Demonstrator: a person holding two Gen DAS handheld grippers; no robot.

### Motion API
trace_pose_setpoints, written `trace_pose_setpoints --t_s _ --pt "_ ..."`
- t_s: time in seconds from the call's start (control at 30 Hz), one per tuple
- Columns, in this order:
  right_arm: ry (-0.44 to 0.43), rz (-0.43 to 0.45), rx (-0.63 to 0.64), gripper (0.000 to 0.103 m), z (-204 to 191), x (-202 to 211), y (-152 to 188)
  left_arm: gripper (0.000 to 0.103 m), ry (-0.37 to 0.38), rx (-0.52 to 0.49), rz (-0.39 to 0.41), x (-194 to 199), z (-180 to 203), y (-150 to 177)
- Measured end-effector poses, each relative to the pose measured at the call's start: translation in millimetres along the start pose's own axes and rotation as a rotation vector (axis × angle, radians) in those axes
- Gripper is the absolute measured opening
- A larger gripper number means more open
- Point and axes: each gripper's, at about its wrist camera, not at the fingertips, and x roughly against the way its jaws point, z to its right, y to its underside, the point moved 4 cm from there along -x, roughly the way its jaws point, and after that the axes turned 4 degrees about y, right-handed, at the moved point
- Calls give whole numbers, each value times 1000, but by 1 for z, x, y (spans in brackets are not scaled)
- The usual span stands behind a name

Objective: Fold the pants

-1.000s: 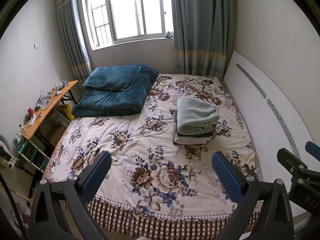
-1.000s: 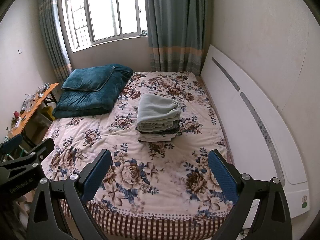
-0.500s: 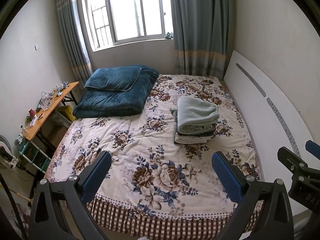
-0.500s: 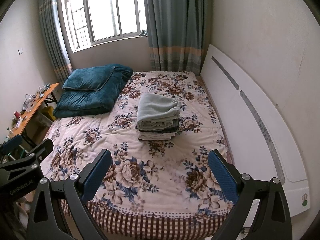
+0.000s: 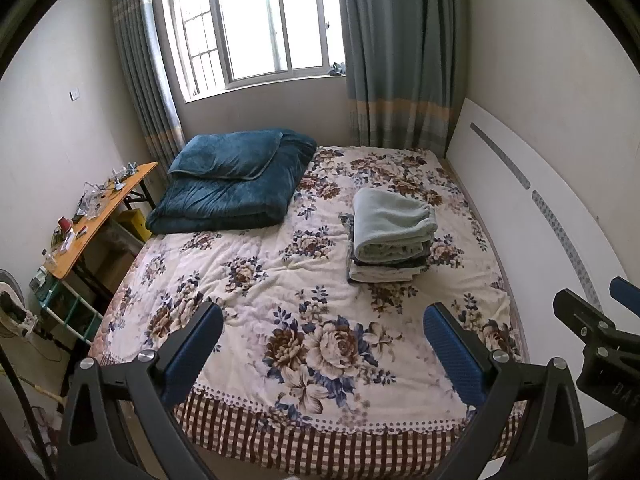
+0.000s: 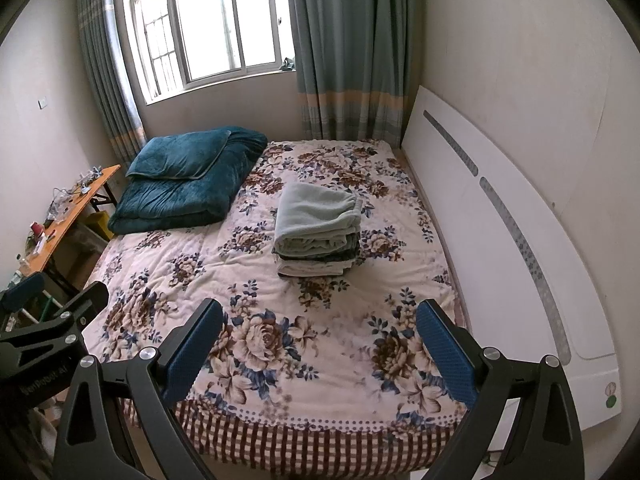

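Observation:
A stack of folded pants (image 5: 390, 236) lies on the right half of the floral bed (image 5: 280, 280), pale green pair on top, dark and white ones under it. It also shows in the right wrist view (image 6: 318, 232). My left gripper (image 5: 322, 344) is open and empty above the bed's near edge, well short of the stack. My right gripper (image 6: 318, 344) is open and empty, also over the near edge. The right gripper shows at the left view's right edge (image 5: 600, 332); the left gripper shows at the right view's left edge (image 6: 48, 320).
A folded teal quilt (image 5: 236, 184) with a pillow lies at the bed's far left. A white headboard (image 5: 540, 216) runs along the right wall. A cluttered orange table (image 5: 96, 216) stands left of the bed. Window and curtains (image 5: 396, 52) are behind.
Both grippers have drifted very slightly; the view is almost unchanged. The stack of pants has not moved.

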Motion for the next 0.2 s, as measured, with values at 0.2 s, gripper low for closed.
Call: trace_pose_setpoints --t_s 0.2 --pt "1 1 -2 99 0 1 1 102 -3 -3 9 1 -2 -1"
